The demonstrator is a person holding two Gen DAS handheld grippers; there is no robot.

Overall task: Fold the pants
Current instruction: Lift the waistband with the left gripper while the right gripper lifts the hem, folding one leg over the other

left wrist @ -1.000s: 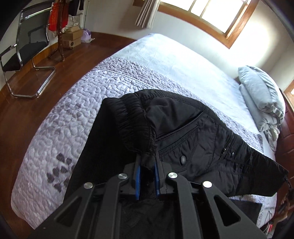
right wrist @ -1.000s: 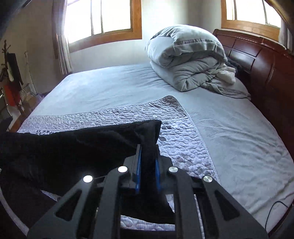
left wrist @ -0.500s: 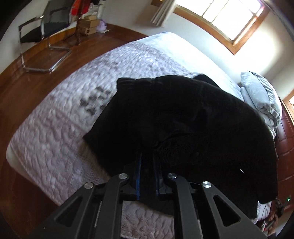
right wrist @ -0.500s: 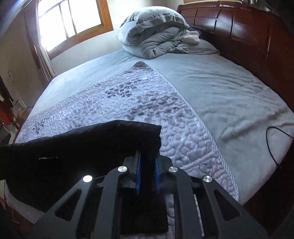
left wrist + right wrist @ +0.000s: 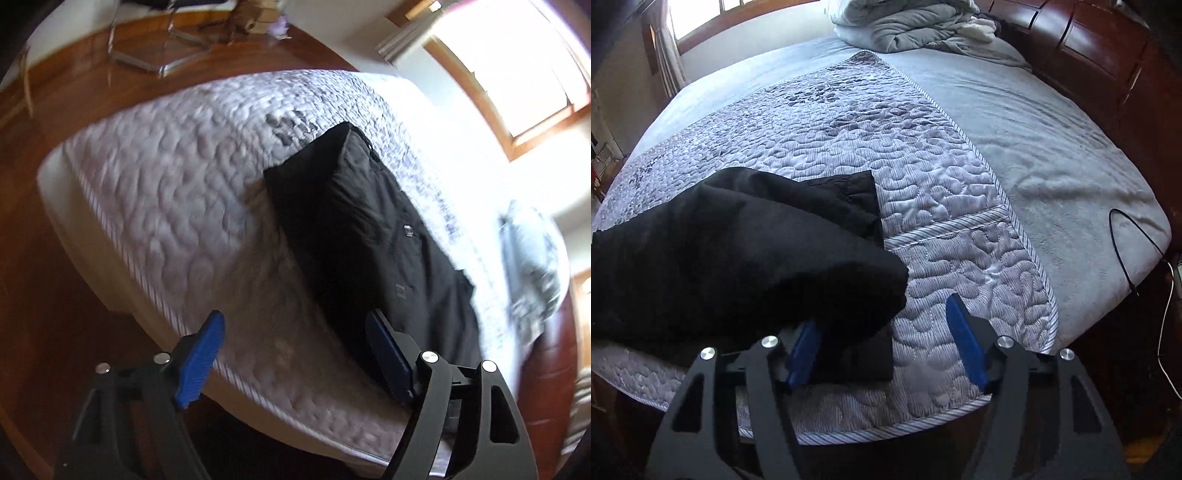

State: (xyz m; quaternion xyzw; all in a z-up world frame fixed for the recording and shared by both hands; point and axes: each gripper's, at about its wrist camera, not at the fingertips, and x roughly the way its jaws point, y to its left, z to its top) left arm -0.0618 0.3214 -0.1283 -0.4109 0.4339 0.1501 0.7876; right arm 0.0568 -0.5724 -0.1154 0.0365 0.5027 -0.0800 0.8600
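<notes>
The black pants (image 5: 373, 236) lie folded lengthwise on the quilted bedspread (image 5: 177, 192), running from near the bed's front edge toward the far side. My left gripper (image 5: 295, 328) hovers over the bed's near edge with its jaws opening; its blue fingers (image 5: 201, 354) stand wide apart and only quilt shows between them, the pants just beside the right finger. In the right wrist view the pants (image 5: 738, 251) lie bunched at the left. My right gripper (image 5: 882, 321) has its jaws opening; loose cloth lies between its fingers, against the left one.
A grey duvet (image 5: 905, 26) is piled at the head of the bed by a dark wooden headboard (image 5: 1089, 48). A black cable (image 5: 1134, 243) lies at the bed's right edge. Wood floor (image 5: 55, 295) and a metal chair frame (image 5: 155, 62) lie beyond the bed.
Both grippers carried the pants down onto the quilt, then let go. Their jaws went from shut on the fabric to spread wide, and the pants now rest on the bed.
</notes>
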